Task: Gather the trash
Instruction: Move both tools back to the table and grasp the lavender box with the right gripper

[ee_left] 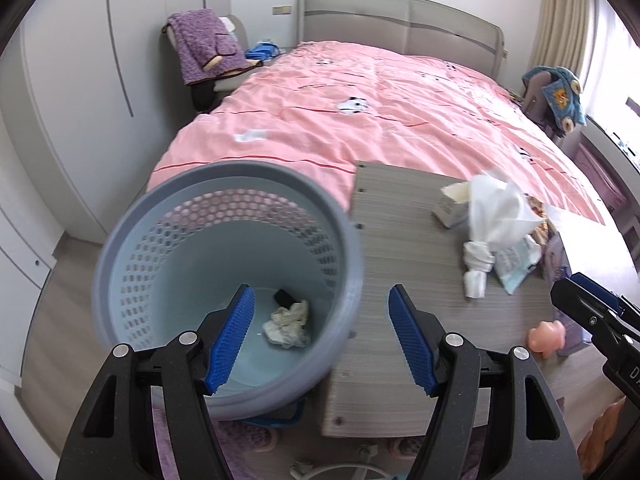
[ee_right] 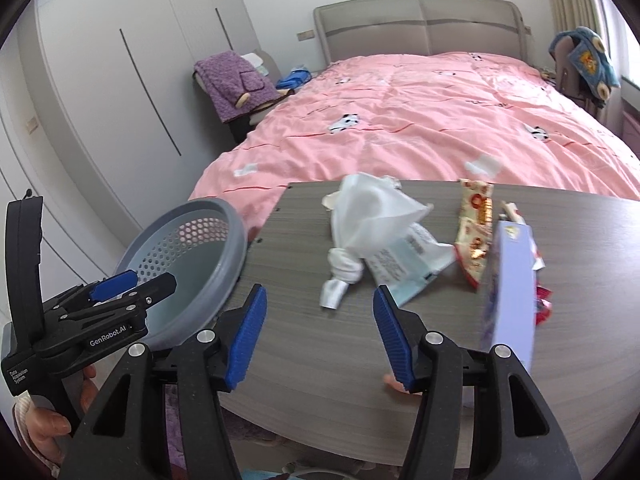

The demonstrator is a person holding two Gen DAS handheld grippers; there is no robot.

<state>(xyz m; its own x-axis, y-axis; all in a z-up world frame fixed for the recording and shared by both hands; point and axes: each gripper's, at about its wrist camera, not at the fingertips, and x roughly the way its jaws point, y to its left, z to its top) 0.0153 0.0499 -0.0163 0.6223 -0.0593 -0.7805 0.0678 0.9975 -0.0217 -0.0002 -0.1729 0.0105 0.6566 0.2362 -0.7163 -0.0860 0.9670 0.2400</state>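
Blue fingers (ee_left: 240, 332) apart on both grippers, empty; perhaps 2 scraps in basket (ee_left: 120, 240).

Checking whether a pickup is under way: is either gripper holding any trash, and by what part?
Nothing is held. The left gripper and right gripper both stand open with nothing between the pads.

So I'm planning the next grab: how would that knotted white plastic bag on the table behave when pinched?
The knotted white plastic bag looks thin and crumpled, so probably floppy and light. Its twisted knot seems the firmest place to pinch.
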